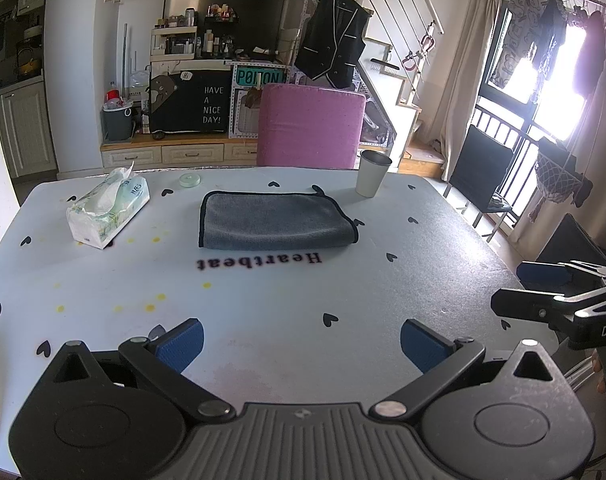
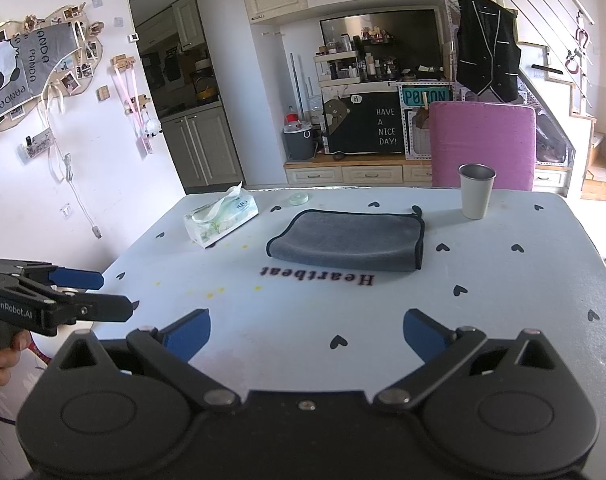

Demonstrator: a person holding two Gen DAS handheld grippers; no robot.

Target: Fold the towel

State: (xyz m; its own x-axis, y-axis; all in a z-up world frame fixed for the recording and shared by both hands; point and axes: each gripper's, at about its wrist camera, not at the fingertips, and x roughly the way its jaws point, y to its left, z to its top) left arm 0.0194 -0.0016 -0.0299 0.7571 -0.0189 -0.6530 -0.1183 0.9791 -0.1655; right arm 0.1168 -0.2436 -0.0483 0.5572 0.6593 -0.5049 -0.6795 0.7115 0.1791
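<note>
A grey towel [image 1: 277, 220] with black edging lies folded flat in the middle of the white table [image 1: 263, 300], beyond the word "Heartbeat". It also shows in the right wrist view [image 2: 349, 242]. My left gripper [image 1: 301, 344] is open and empty, well short of the towel near the table's front edge. My right gripper [image 2: 307, 338] is open and empty too, at the same distance. Each gripper appears at the side of the other's view: the right one [image 1: 515, 290] and the left one [image 2: 111, 294].
A tissue pack [image 1: 109, 210] lies left of the towel. A metal cup [image 1: 373, 174] stands at its far right. A small round lid [image 1: 189, 179] lies at the far edge. A pink chair [image 1: 311, 126] stands behind the table.
</note>
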